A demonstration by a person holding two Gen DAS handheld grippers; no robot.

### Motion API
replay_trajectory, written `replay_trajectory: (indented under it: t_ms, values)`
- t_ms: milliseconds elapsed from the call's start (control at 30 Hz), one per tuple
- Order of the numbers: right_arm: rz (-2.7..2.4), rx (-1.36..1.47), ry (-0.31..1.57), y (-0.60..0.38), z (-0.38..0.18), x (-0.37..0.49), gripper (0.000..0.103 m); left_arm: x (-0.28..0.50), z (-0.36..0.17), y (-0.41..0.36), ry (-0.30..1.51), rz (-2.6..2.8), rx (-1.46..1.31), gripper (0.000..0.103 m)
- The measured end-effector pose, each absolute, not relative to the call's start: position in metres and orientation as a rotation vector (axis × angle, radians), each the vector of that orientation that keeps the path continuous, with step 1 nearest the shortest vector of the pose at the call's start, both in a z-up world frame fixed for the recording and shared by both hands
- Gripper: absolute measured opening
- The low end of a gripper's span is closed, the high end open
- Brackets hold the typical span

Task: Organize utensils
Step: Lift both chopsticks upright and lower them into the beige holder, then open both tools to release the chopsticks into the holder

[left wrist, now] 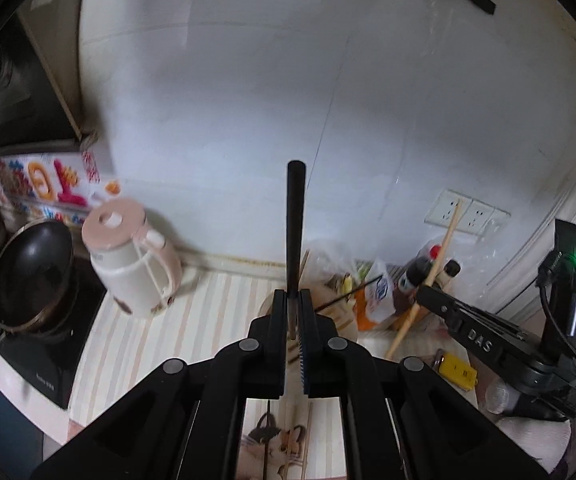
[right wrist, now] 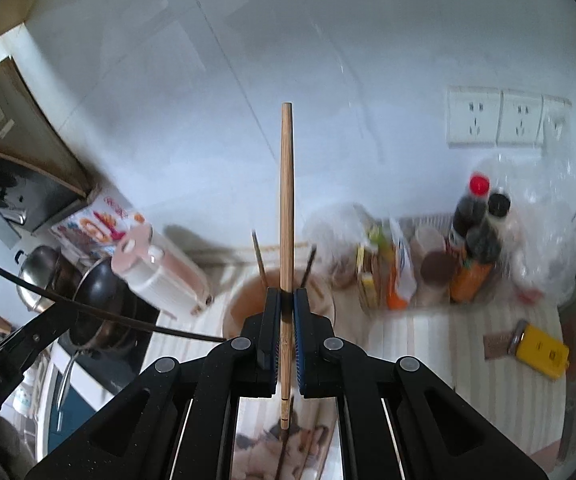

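Observation:
My left gripper [left wrist: 292,300] is shut on a black chopstick [left wrist: 295,220] that stands up in front of the white wall. My right gripper [right wrist: 286,300] is shut on a light wooden chopstick [right wrist: 286,200], also pointing upward. Each view catches the other gripper from the side: the right one [left wrist: 422,292] with its wooden stick [left wrist: 442,256], and the left one [right wrist: 43,330] with its black stick [right wrist: 127,318]. Just beyond both grippers is a round brownish holder [right wrist: 239,304] with dark chopsticks [right wrist: 259,256] leaning out. More chopsticks [left wrist: 307,436] lie on a cat-print mat [left wrist: 263,444] under the left gripper.
A pink-lidded kettle [left wrist: 127,256] and a black pan [left wrist: 31,276] on a cooktop stand at the left. Sauce bottles [right wrist: 476,232], snack packets [right wrist: 400,272] and plastic bags crowd the back right corner. A yellow box [right wrist: 542,352] lies on the striped counter [right wrist: 468,344]. Wall sockets [right wrist: 500,116] are above.

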State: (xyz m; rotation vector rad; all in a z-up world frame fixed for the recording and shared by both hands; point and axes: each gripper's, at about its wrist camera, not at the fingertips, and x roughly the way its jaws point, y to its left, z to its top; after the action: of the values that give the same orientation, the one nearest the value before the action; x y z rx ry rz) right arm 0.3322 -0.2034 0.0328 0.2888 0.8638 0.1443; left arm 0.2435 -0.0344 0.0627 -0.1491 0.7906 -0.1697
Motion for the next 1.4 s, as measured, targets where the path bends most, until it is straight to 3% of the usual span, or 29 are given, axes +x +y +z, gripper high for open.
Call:
replay_trajectory:
  t_ms: [233, 700, 900, 933, 967, 1033, 1067, 1100, 1167, 1267, 1400]
  values:
    - [0.114, 0.294, 0.797, -0.203, 0.047, 0.375, 0.007, 0.273, 0.06, -0.042, 0.8, -0.164, -0.122, 0.003]
    - [0.076, 0.301, 0.683, -0.184, -0.007, 0.431, 0.007, 0.33, -0.021, -0.054, 1.032, -0.166, -0.141, 0.003]
    - [0.149, 0.244, 0.794, -0.176, -0.034, 0.445, 0.007, 0.328, -0.025, -0.056, 1.085, -0.155, -0.166, 0.009]
    - [0.155, 0.244, 0.81, -0.177, -0.035, 0.444, 0.014, 0.324, -0.019, -0.056, 1.079, -0.137, -0.161, 0.01]
    - [0.162, 0.254, 0.818, -0.179, -0.034, 0.442, 0.028, 0.321, -0.014, -0.054, 1.067, -0.119, -0.159, 0.015]
    - [0.159, 0.275, 0.815, -0.188, -0.027, 0.431, 0.044, 0.313, -0.002, -0.049, 1.03, -0.104, -0.161, 0.039]
    - [0.146, 0.281, 0.808, -0.193, -0.021, 0.424, 0.049, 0.307, 0.006, -0.045, 1.003, -0.095, -0.171, 0.064]
    - [0.136, 0.288, 0.807, -0.197, -0.017, 0.419, 0.051, 0.301, 0.012, -0.041, 0.977, -0.091, -0.18, 0.079]
    - [0.115, 0.311, 0.813, -0.212, -0.007, 0.401, 0.056, 0.29, 0.02, -0.034, 0.925, -0.084, -0.193, 0.081]
    - [0.056, 0.32, 0.831, -0.231, -0.004, 0.376, 0.063, 0.273, 0.02, -0.024, 0.887, -0.047, -0.17, 0.103]
    - [0.004, 0.343, 0.835, -0.254, -0.017, 0.336, 0.08, 0.253, -0.001, -0.014, 0.868, 0.012, -0.117, 0.103]
